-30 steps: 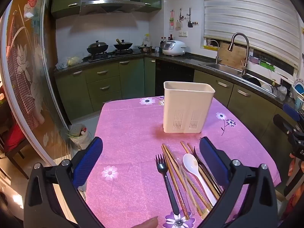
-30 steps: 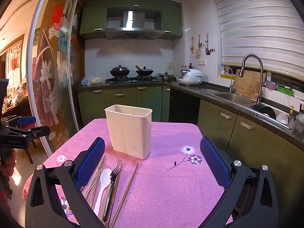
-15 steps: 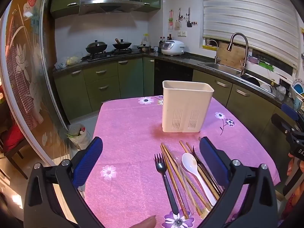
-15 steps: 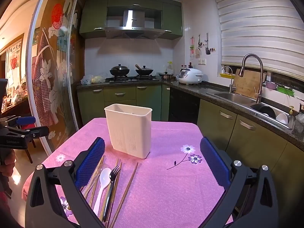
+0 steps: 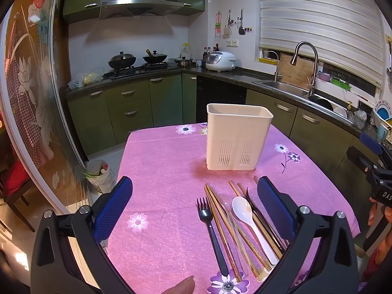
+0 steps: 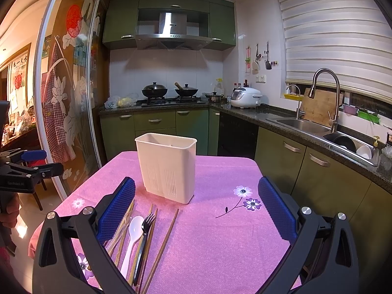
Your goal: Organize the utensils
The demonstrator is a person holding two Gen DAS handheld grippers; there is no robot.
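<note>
On the pink-clothed worktop [image 5: 159, 161] the utensils lie in a loose bundle, all with their long axes running roughly from the near edge toward the white utensil holder [image 5: 236, 138] standing upright further back. In the left wrist view the black fork [image 5: 211, 230] lies at the left of the bundle, tines pointing away toward the holder, handle toward the camera. Beside it run the wooden chopsticks [image 5: 220, 220], tips fanned slightly toward the holder. The white spoon [image 5: 247, 223] lies over them, bowl at the far end, handle angled toward the near right. A second dark fork [image 5: 259, 216] lies along the right side, partly hidden by the claw's finger. In the right wrist view one chopstick [image 6: 163, 247] lies apart, just to the right of the rest.

The holder's slotted base faces the camera; a divider shows inside its rim in the right wrist view, and nothing can be seen standing out of it.

The left claw [image 5: 194, 210] hovers above the bundle, spread wide and holding nothing. The right claw [image 6: 196, 212] is likewise spread wide and empty, above the cloth to the right of the utensils. A fingertip [image 5: 181, 286] shows at the bottom edge of the left view.
</note>
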